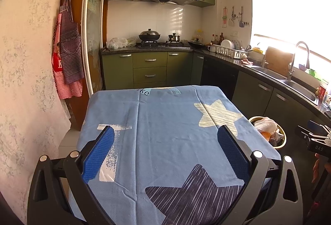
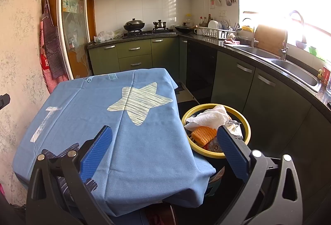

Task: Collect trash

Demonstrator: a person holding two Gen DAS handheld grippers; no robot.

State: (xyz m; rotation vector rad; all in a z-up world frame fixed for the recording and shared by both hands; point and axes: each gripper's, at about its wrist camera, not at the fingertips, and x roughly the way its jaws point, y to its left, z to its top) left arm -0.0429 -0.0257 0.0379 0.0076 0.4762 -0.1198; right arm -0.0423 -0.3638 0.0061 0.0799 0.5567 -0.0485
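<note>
Tablecloth [image 1: 165, 132] w/ stars, green kitchen; both grippers [image 1: 165, 154] [image 2: 163, 152] spread wide, bin [image 2: 247, 121] full

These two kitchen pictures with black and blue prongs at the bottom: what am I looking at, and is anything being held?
There is no robot here. A person carries a pair of hand-held tongs in each hand, and each pair has a wide-angle camera looking forward along its two blue-padded fingers. One picture comes from the left tongs, the other from the right tongs. Both pairs are open and hold nothing. Below them is a table under a blue cloth printed with stars; nothing lies on it. Beside the table stands a yellow-rimmed bin holding a crumpled paper towel, an orange foam net and other wrappers. The right tongs are nearer the bin. Behind is the kitchen counter with a sink.
</note>
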